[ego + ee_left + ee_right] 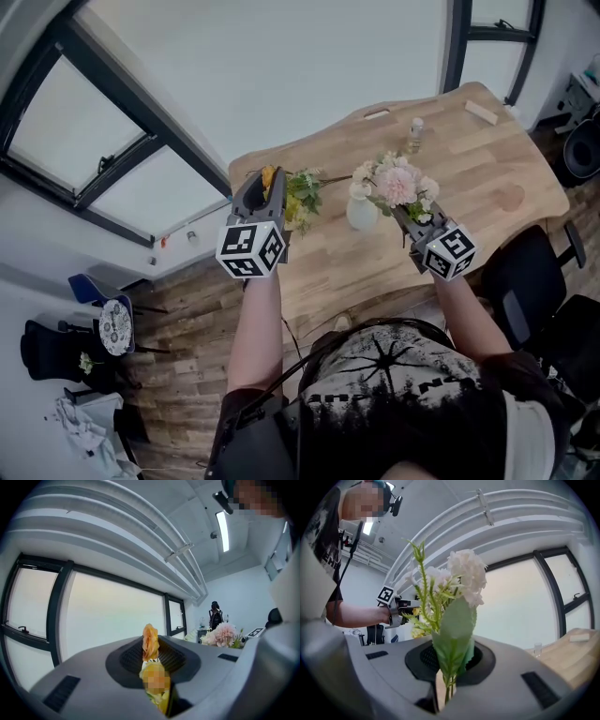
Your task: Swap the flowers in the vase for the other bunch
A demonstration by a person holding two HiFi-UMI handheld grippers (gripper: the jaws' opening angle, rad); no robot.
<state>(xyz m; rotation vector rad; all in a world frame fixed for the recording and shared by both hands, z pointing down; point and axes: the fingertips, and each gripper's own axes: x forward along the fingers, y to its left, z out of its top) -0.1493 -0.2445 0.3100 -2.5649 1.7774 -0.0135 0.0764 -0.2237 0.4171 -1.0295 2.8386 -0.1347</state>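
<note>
Gripping, left gripper: 2 jaws pinched on the yellow bunch, held over the table's left edge.
Right gripper: jaws clamped on the pink-white bunch's stems.
Vase: white, upright on the table, between both bunches, just beside the pink-white one.
Bottle: small, near the far edge.

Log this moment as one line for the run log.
left gripper: shut on yellow bunch | right gripper: shut on pink bunch | white vase: upright on table between them
</note>
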